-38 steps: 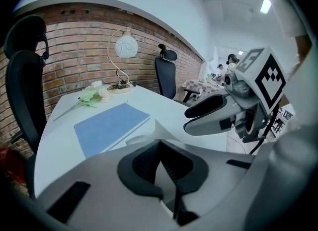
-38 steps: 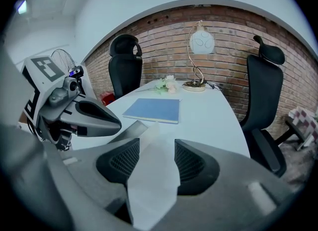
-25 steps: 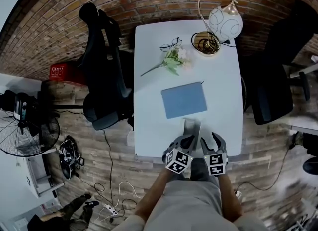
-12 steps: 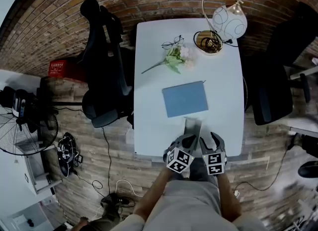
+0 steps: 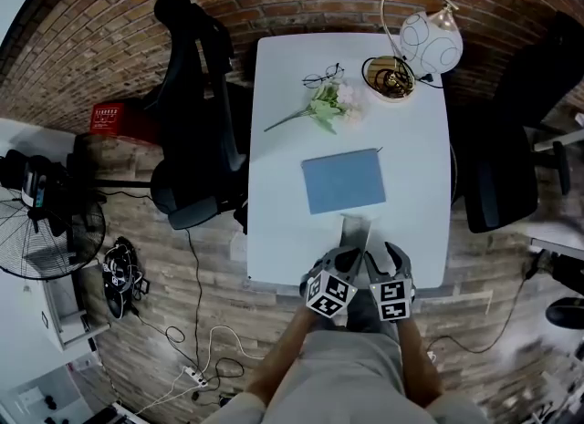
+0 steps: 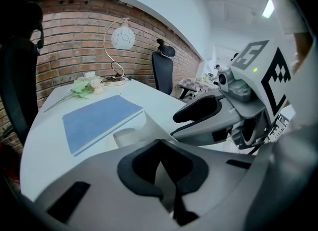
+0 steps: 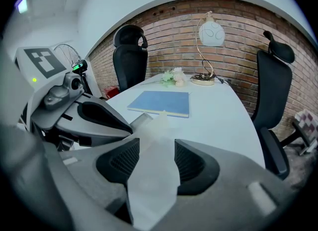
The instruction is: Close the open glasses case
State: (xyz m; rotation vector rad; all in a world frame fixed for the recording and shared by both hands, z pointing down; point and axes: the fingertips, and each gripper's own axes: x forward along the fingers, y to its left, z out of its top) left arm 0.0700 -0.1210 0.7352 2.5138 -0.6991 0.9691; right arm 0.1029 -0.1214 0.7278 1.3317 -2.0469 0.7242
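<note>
A pale grey glasses case (image 5: 354, 233) lies lengthwise on the white table (image 5: 415, 185), close to the near edge. Both grippers sit side by side at that edge, the left gripper (image 5: 344, 264) just left of the right gripper (image 5: 377, 265). In the left gripper view the case (image 6: 130, 133) shows a rounded open end, and a thin pale strip of it runs down between the shut jaws of the left gripper (image 6: 161, 170). In the right gripper view a whitish flap of the case (image 7: 149, 130) fills the gap of the right gripper (image 7: 151, 170), which is shut on it.
A blue notebook (image 5: 344, 180) lies just beyond the case. At the far end are spectacles (image 5: 322, 77), a flower sprig (image 5: 319, 110) and a globe lamp (image 5: 431, 37). Black office chairs stand at the left (image 5: 196, 112) and right (image 5: 511, 139). A fan (image 5: 36, 235) and cables are on the floor.
The grippers and the case have stayed as they were. The head view has drifted slightly. A person's feet at the bottom left have gone out of view.
</note>
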